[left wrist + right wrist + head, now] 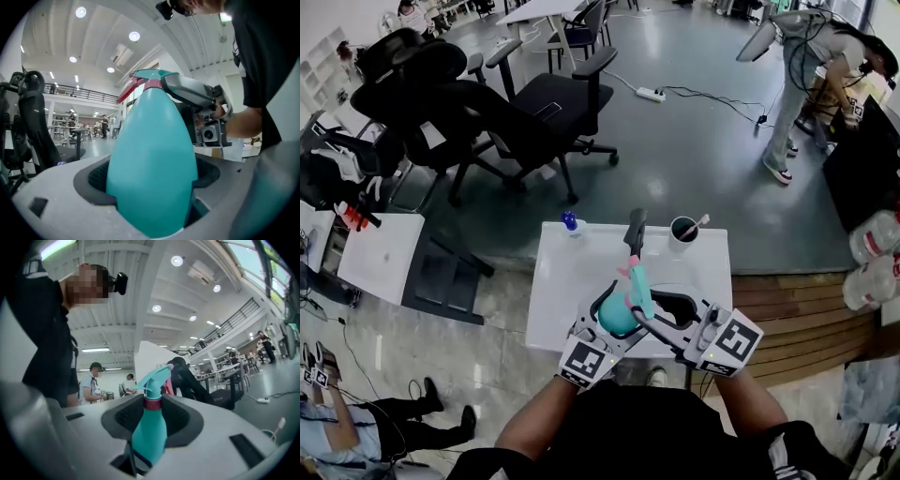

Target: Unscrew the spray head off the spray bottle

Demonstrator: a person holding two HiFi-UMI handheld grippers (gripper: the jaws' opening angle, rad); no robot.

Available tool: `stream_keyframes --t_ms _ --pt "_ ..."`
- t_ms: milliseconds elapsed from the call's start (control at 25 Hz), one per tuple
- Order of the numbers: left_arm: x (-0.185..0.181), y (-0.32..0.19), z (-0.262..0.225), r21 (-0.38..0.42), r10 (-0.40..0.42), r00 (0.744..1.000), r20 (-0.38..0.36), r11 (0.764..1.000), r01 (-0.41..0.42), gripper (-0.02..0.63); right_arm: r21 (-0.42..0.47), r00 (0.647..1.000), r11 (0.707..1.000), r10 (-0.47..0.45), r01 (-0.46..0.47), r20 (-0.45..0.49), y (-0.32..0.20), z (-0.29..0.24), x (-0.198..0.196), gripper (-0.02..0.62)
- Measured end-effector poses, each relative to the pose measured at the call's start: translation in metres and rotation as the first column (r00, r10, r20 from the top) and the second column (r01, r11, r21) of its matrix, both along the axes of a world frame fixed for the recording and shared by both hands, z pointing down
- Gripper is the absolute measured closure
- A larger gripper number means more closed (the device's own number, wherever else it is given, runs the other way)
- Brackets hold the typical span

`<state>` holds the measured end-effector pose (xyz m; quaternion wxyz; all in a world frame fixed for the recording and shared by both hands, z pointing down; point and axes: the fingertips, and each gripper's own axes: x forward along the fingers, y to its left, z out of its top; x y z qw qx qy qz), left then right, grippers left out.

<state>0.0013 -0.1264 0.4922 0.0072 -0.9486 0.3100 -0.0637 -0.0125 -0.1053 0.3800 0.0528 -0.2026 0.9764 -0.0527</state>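
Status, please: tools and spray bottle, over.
Left tool shut on spray bottle body. Right tool shut on spray head collar. Head not yet off. Nothing blocking.

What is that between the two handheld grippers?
A teal spray bottle, in the head view: the left gripper grips its body, the right gripper its neck.

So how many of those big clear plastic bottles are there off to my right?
2, both cut off by the head view's right edge: one large clear bottle farther from you, a second just nearer. More may sit out of frame.
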Motion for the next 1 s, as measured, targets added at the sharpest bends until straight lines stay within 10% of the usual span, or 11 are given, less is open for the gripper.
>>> stream_keyframes --t_ms 200,320,520,1000 --pt "0.018 0.039 -0.016 0.03 0.333 0.942 -0.041 0.943 -0.332 0.141 0.044 0.951 0.952 -0.3 0.304 -0.081 0.037 -0.011 0.001 0.469" --pt "0.022 0.049 -0.023 0.018 0.389 0.918 -0.081 0.921 -0.389 0.141 0.076 0.926 0.926 -0.36 0.369 -0.112 0.043 -0.013 0.003 0.466" --pt "0.016 0.033 -0.032 -0.056 0.277 0.943 -0.184 0.955 -0.292 0.141 0.098 0.975 0.97 -0.218 0.222 -0.048 0.023 -0.018 0.005 0.446" --pt "-0.008 -0.007 0.009 -0.065 0.015 0.999 -0.038 0.998 -0.017 0.141 -0.016 0.999 1.0 0.005 -0.004 0.041 0.003 0.003 -0.004 0.39"
